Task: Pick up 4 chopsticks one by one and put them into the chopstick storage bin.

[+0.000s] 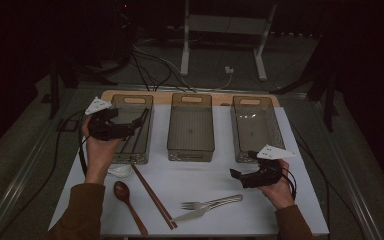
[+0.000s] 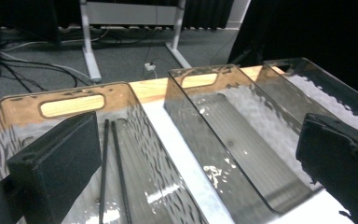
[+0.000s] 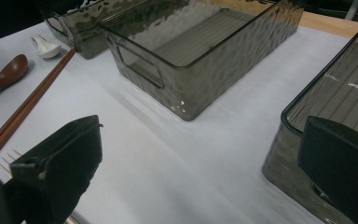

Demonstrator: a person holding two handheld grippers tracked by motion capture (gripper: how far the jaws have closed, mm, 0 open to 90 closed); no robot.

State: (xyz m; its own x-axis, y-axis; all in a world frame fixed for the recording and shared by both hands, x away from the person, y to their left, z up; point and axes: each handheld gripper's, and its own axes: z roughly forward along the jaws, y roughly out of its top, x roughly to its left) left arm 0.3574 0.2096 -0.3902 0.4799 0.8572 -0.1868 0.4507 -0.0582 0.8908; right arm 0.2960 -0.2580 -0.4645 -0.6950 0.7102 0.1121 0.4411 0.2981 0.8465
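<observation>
My left gripper point(image 1: 141, 120) point(image 2: 196, 158) hangs open over the left grey bin point(image 1: 140, 100) point(image 2: 74, 87), with nothing between its jaws. A pair of black chopsticks point(image 1: 132, 142) point(image 2: 114, 168) lies along that bin's floor. My right gripper point(image 1: 242, 166) point(image 3: 205, 168) is held open just above the white mat point(image 1: 220, 170), beside the near corner of the right bin point(image 1: 257, 100) point(image 3: 303, 107); its jaws are empty too. The middle bin point(image 1: 190, 150) point(image 2: 200, 70) point(image 3: 186, 70) holds nothing.
On the mat's front part lie a white spoon point(image 1: 120, 171) point(image 3: 46, 46), a wooden spoon point(image 1: 125, 195) point(image 3: 9, 72), brown chopsticks point(image 1: 152, 195) point(image 3: 28, 105), a fork point(image 1: 210, 202) and a knife point(image 1: 190, 216). Cables and a metal stand's legs point(image 1: 185, 55) are on the floor behind the table.
</observation>
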